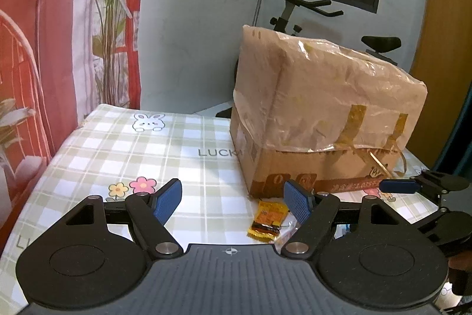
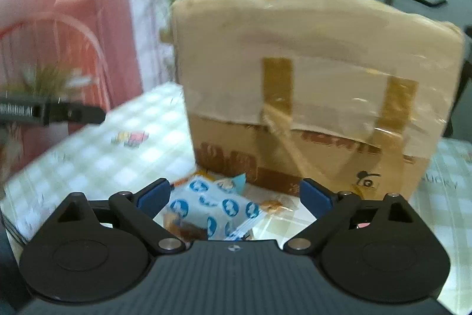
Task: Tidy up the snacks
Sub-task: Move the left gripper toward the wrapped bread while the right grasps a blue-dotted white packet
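1. Left gripper [image 1: 233,201]: jaws apart, nothing between the pads, low over the table in front of the cardboard box [image 1: 318,114]; orange snack packet [image 1: 267,222] flat on the cloth just before the box's near corner, closer to the right-hand pad.
2. Right gripper [image 2: 234,197]: jaws apart too, hanging over a blue-and-white snack packet [image 2: 212,210] and a small clear-wrapped sweet [image 2: 273,205], both near the foot of the box; no pad seen pressing on either.
3. Likely slip: thin, flat wrappers skidding away or crumpling, should the pads close too high.
4. Likely knock: fingers bumping the box, given how near the packets lie to it; loose tape and plastic hanging off the box could also snag.
5. Likely clash: both grippers working the same small patch before the box.
6. Surface: checked green-and-white tablecloth [image 1: 124,155] with bunny and flower prints, soft-looking, possibly prone to bunching.
7. Room: exercise bike [image 1: 298,8] behind the box, dark window above, red printed curtain left of it.
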The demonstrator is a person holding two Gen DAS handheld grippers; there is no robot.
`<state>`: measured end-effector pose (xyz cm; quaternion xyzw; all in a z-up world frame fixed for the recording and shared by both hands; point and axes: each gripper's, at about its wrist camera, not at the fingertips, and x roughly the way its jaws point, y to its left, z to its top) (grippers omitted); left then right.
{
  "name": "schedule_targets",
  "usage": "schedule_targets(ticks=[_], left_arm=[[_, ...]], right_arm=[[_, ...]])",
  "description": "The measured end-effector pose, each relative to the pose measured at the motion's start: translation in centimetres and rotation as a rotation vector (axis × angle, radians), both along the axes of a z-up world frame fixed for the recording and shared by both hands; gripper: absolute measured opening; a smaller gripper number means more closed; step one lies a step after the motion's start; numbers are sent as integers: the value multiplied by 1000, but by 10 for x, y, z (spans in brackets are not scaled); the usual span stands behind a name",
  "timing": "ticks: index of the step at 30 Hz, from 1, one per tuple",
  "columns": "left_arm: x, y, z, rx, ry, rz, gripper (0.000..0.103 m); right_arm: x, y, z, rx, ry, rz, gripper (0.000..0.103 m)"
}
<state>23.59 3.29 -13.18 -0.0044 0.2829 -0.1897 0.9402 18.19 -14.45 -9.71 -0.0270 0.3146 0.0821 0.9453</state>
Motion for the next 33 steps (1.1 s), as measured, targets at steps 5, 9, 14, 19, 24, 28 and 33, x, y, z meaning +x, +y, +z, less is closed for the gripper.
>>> schedule_targets(ticks=[5,9,14,19,24,28,33], left_arm=[[-2,-3,-5,3,13,-10,78],[-4,-6,-7,-3,26,-13,78],[-6,-4,-8,-11,42,-6,78],[-7,-6,-10,-6,58,-8,77],[-7,-16,-17,0,77,-37,72],[-4,-33,-26,1,102,-76,67],[1,-64,-34,28,129,-95,67]], right_arm=[[-1,3,-6,-55,32,62,94],[9,3,-14,-67,61,112,89],[28,5,-20,-26,80,197,78],[32,8,-25,4,108,214,61],[18,-11,-24,105,86,151,52],[-2,-35,-24,167,38,47,52],[-17,-60,-29,162,12,-47,51]])
